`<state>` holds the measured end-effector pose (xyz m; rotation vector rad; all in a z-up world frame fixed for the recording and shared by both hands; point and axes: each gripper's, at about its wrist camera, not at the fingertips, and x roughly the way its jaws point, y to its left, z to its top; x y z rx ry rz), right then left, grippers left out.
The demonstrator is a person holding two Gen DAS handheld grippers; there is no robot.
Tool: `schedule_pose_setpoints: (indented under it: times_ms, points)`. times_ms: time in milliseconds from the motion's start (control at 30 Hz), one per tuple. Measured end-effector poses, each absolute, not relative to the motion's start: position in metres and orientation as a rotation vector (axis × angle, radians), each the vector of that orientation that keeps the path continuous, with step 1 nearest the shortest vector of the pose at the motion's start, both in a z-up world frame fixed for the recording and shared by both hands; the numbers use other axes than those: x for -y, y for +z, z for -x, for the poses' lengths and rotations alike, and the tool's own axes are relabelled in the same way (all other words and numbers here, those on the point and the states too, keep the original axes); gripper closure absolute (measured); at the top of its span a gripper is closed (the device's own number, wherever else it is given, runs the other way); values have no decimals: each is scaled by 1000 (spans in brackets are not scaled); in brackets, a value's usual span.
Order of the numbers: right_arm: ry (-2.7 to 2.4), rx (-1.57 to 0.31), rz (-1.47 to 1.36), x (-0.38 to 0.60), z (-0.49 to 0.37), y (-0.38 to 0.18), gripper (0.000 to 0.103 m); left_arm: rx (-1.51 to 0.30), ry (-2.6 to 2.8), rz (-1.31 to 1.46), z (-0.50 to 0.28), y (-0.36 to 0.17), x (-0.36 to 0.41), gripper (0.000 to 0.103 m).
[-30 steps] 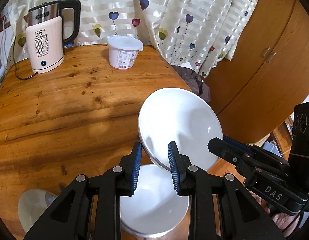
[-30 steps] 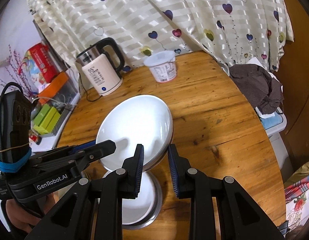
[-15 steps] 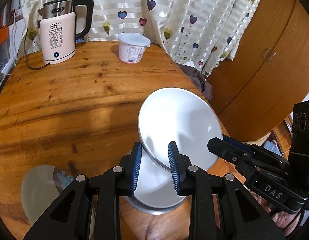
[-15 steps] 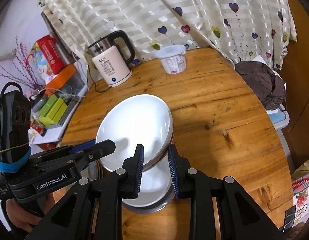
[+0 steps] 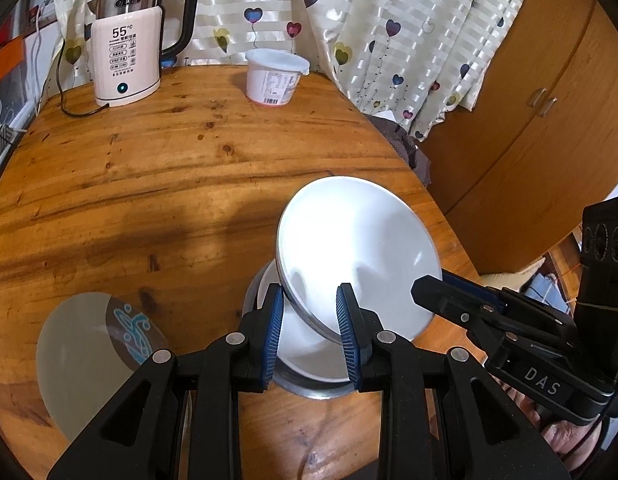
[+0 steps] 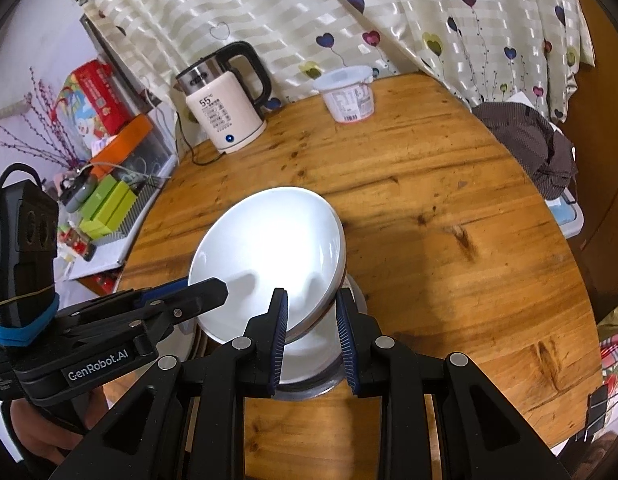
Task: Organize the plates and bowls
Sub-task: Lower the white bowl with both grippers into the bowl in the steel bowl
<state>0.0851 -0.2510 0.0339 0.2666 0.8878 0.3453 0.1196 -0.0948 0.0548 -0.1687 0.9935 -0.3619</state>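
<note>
A white bowl (image 5: pixel 357 248) hangs tilted above the wooden table (image 5: pixel 149 184), gripped at opposite rims. My left gripper (image 5: pixel 309 300) is shut on its near-left rim, and my right gripper (image 5: pixel 433 284) clamps the right rim. In the right wrist view the right gripper (image 6: pixel 311 304) pinches the bowl (image 6: pixel 269 248) at its lower right edge, while the left gripper (image 6: pixel 205 286) reaches in from the left. Directly beneath sits a second white bowl (image 5: pixel 305 356) with a metal rim, also seen under the held one (image 6: pixel 309 364). A pale plate (image 5: pixel 85 352) with a blue pattern lies at the near left.
A cream electric kettle (image 5: pixel 127 48) with its cord and a white lidded tub (image 5: pixel 275 80) stand at the table's far edge by the curtain. A dark cloth (image 6: pixel 529 140) lies off the right edge. A wooden cabinet (image 5: pixel 529 120) stands right; boxes and a rack (image 6: pixel 109 204) sit left.
Both grippers have carried the held bowl together across the table and slightly lower. The bowl underneath now shows closer beneath it, and the patterned plate has come further into view.
</note>
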Motion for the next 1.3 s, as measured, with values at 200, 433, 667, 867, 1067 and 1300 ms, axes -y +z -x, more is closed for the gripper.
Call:
schedule_pose_setpoints:
  times_ms: [200, 433, 667, 867, 1067, 1300]
  points:
    - [358, -913, -274, 249, -82, 24, 79, -1002, -338, 160, -114, 48, 95, 74]
    - [369, -934, -279, 249, -82, 16, 79, -1009, -316, 149, -110, 43, 96, 74]
    - [370, -950, -279, 249, -83, 11, 79, -1019, -306, 138, -109, 37, 99, 74]
    - [373, -961, -277, 248, -83, 6, 79, -1032, -298, 137, -111, 30, 99, 74]
    - [373, -972, -266, 246, -85, 2, 79, -1038, -295, 129, -112, 26, 99, 74]
    - [368, -972, -250, 244, -85, 2, 79, -1040, -299, 133, -111, 25, 99, 74]
